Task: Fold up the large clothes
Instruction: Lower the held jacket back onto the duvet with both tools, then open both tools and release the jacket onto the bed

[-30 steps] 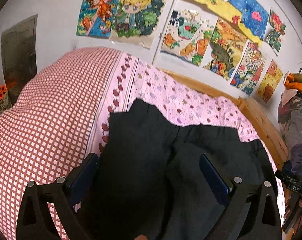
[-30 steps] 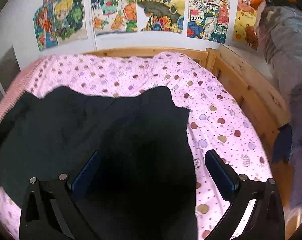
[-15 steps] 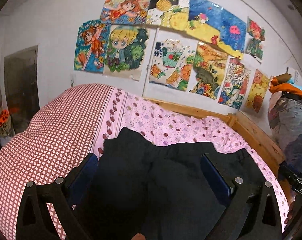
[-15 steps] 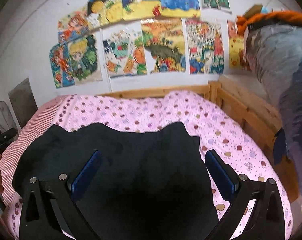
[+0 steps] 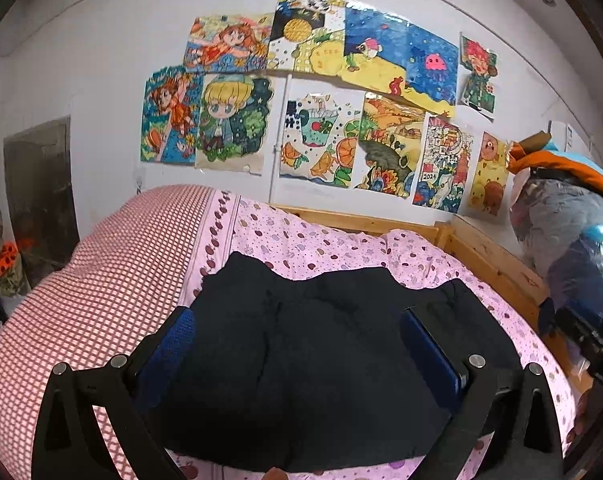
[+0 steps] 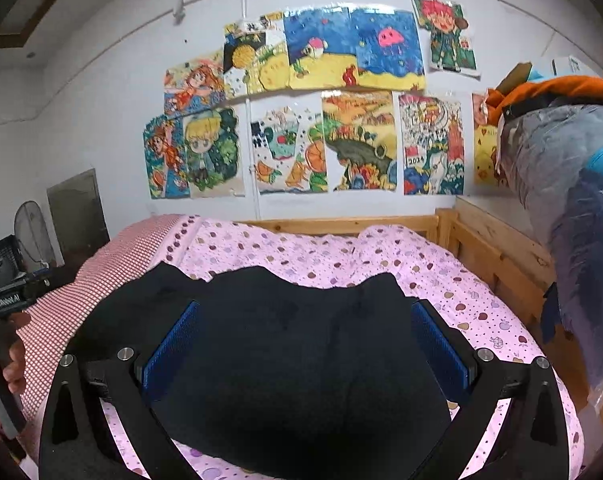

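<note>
You have one black garment (image 5: 321,360) and two grippers. At far left of the right wrist view, a hand (image 6: 15,364) holds a handle. The garment lies folded on the bed's pink spotted sheet (image 5: 341,248), its soft, matte cloth ending in a wavy far edge with three humps. To its left is one red-and-white checked cover (image 5: 101,280), woven in small squares. About eleven bright children's drawings (image 5: 229,120) are taped to the white wall, and a plain wooden bed frame (image 5: 489,264) runs behind and to the right. One clear plastic bag of clothes (image 6: 573,184), orange on top, stands at far right.

Since a second ago both cameras have pulled up and back: more wall shows, and the garment sits lower and flatter in view.

Your left gripper (image 5: 301,344) is spread wide, its blue textured pads (image 5: 173,340) holding nothing, hovering over the garment. Your right gripper (image 6: 305,336) is likewise wide and empty above the same cloth.
</note>
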Available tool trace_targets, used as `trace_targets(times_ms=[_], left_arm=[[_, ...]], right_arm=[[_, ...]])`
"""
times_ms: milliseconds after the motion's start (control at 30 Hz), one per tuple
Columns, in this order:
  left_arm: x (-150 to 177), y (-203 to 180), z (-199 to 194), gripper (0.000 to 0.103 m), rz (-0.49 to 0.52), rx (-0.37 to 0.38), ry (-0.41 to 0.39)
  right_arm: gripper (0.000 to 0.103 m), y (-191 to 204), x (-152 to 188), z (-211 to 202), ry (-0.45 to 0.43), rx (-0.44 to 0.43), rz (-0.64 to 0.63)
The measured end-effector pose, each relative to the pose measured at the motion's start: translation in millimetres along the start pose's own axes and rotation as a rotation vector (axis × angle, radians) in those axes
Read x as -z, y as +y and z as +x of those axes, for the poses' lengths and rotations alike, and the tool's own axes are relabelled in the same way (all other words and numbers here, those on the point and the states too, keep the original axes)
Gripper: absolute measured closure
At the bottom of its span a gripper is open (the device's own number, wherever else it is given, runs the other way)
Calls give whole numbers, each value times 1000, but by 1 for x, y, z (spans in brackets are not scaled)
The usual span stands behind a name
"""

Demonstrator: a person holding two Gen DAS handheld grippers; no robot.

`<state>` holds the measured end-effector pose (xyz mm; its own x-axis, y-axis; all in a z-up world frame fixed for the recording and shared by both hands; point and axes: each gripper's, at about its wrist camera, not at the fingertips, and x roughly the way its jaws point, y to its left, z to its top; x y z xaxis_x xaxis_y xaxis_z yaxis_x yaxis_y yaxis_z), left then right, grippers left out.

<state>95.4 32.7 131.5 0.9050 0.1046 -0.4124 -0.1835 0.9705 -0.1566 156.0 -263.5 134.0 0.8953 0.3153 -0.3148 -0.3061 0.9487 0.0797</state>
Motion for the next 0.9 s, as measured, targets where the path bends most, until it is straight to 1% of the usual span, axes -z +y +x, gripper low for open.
trace_targets(times_ms=[133,367,600,700,900], left_arm=[[6,-6,-18,0,35,-12,-32],[22,-11,-41,0,86,-34,-55],[34,-7,-47,0,105,-61,-57],[40,-5,-46,0,108,-60,-53],[58,2,-49,0,132,-65,-56]], right_arm=[[1,10,-1,-17,-29,-16,-17],[1,21,10,-35,-36,-63,-30],[1,31,23,-39,-16,-94,-71],[1,34,28,-40,-9,-104,-77],[1,37,46,-31,56,-78,-77]])
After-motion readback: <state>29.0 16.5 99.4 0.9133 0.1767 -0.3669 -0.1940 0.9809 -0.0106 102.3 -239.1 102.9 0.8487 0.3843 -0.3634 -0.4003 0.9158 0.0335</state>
